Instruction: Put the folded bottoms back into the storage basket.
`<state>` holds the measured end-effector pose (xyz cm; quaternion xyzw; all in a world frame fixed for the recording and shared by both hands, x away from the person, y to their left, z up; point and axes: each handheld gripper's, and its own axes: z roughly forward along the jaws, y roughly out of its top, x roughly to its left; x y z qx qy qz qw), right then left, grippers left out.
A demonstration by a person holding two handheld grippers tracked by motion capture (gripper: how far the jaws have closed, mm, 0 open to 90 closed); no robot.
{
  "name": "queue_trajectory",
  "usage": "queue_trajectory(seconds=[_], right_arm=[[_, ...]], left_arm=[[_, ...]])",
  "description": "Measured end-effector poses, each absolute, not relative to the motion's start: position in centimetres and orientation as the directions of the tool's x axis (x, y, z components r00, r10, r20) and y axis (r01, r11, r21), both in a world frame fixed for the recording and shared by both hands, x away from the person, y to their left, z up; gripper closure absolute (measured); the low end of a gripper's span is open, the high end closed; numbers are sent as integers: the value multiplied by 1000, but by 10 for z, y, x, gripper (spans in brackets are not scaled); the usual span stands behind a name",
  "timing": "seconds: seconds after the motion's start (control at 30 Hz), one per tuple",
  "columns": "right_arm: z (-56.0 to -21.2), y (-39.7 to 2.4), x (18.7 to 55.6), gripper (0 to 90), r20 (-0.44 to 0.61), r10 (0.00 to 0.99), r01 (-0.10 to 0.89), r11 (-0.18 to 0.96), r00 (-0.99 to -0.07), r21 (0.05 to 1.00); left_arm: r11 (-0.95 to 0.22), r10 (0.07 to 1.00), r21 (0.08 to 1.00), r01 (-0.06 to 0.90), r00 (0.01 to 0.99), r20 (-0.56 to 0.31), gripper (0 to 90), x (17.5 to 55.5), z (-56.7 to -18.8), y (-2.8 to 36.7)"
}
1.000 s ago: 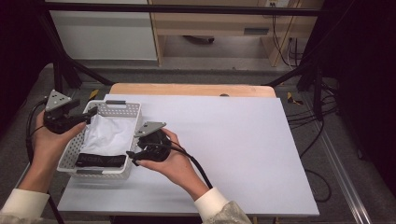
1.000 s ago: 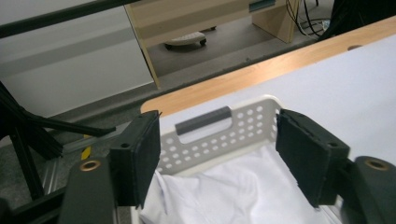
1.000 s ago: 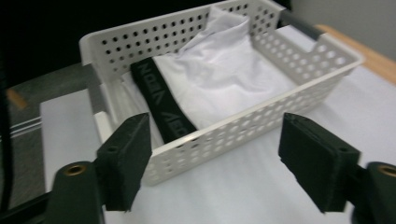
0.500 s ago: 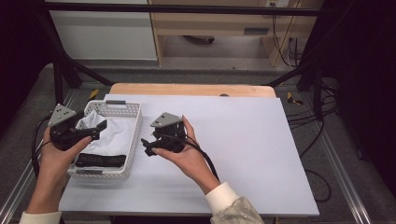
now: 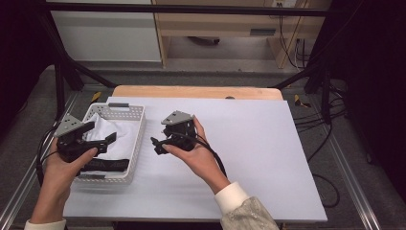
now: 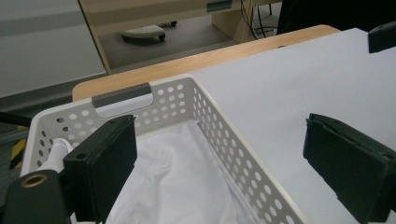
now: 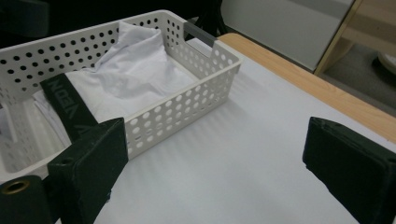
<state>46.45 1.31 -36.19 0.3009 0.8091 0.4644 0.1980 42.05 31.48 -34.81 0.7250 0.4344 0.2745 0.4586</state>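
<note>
Both our tongs, left [image 5: 111, 137] and right [image 5: 154, 143], gape empty, jaws just opened; the cloth [image 5: 103, 132] between them is soft, light: pinch a fold.

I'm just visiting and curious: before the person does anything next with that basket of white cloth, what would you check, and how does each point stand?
1. Left gripper jaws open, nothing between: ok.
2. Right gripper jaws open, nothing held: ok.
3. White folded cloth with black band inside the white perforated plastic basket: ok.
4. Basket flat on the white table sheet: ok.
5. Cloth fully below the basket rim: cannot tell.
</note>
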Motion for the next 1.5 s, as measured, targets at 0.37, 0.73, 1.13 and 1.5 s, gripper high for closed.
queue_trajectory(seconds=[0.37,0.73,1.13,1.5], right_arm=[[-367,-17,485,92,-5,737,412,384,-676,826],[-368,-54,483,99,27,752,421,339,-659,841],[-363,-82,474,72,52,763,419,295,-645,859],[-362,-101,468,52,65,770,422,275,-635,864]], left_arm=[[-242,865,894,376,501,24,73,419,-350,306],[-271,854,871,410,520,21,71,422,-363,293],[-297,831,862,411,555,22,60,421,-368,281],[-290,843,860,420,538,22,40,419,-370,279]])
